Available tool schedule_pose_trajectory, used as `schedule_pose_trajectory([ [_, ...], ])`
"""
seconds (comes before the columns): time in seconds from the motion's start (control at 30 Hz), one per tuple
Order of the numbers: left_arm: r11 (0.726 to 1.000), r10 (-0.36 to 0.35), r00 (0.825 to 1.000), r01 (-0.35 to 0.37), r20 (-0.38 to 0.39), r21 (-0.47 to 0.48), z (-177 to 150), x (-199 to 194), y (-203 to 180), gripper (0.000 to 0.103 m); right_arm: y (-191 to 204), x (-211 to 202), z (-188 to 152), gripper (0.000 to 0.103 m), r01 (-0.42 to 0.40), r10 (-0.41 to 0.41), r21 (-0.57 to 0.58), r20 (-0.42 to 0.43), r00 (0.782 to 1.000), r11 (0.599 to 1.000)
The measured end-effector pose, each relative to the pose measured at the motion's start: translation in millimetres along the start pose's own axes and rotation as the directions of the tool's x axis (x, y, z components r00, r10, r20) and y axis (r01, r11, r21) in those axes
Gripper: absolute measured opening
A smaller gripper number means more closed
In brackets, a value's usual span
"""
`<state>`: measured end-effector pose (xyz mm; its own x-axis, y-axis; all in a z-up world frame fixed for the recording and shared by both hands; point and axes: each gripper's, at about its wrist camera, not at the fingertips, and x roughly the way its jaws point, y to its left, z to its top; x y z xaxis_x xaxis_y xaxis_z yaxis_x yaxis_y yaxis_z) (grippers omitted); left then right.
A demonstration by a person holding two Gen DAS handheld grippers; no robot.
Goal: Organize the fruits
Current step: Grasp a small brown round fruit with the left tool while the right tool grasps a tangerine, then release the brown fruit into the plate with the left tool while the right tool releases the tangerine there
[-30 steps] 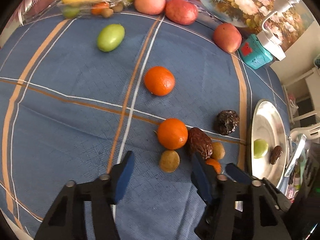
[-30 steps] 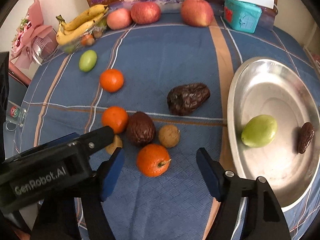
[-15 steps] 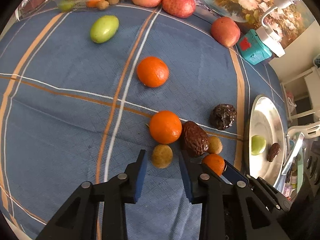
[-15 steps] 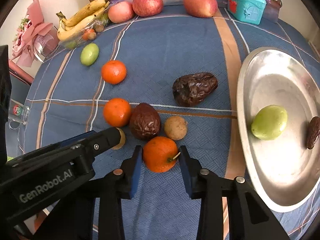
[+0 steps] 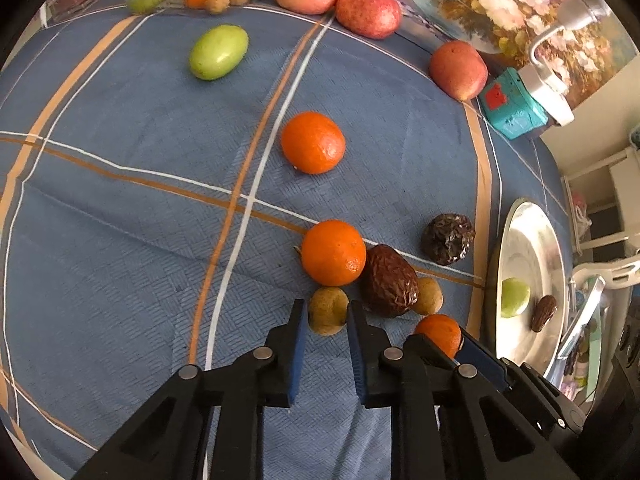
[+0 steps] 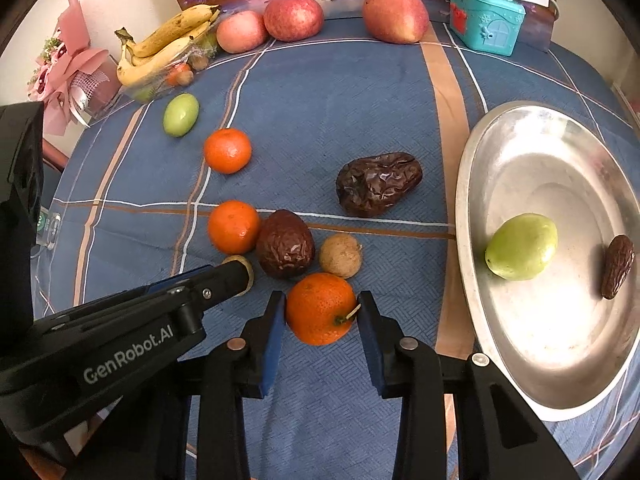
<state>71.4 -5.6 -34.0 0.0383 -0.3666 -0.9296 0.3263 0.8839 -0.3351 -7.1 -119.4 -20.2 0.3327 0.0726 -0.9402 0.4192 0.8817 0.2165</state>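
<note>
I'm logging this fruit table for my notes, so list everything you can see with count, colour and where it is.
tangerines: three, orange, one in right gripper, two on cloth
brown round fruits: two, tan, one between left gripper's fingers
dark wrinkled fruits: two, brown, mid cloth
green fruits: two, one far left on cloth, one in tray
small date: one, brown, in tray
apples: three, red, far edge
bananas: one bunch, yellow, far left
tray: one, silver, right
toy house: one, teal, far right
left gripper: black, blue pads
right gripper: black, blue pads
</note>
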Motion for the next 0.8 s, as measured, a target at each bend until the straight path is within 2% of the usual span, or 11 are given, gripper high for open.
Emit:
schedule_pose_trajectory([
  [0.2,0.999,-0.002,0.998,0.005,0.067,-0.053,3,-21,13,0.020,-6,-6,-1,0.038,-0.008,0.008,0.019,0.014,1.000,1.000],
  [0.43,0.998,-0.021,0.986,0.029,0.165,-0.052,6,-53,11,0.020,-15,-21,0,0.038,-0.025,0.023,0.053,0.050,0.998,0.998],
  [0.63,0.999,-0.049,0.975,0.052,0.218,-0.010,11,-63,-11,0.020,-34,-42,4,0.037,-0.018,0.008,0.096,0.104,0.995,0.995],
  [0.8,0.996,-0.073,0.977,0.060,0.203,0.067,5,-56,-43,0.020,-69,-58,6,0.037,0.030,-0.056,0.175,0.147,0.988,0.984],
])
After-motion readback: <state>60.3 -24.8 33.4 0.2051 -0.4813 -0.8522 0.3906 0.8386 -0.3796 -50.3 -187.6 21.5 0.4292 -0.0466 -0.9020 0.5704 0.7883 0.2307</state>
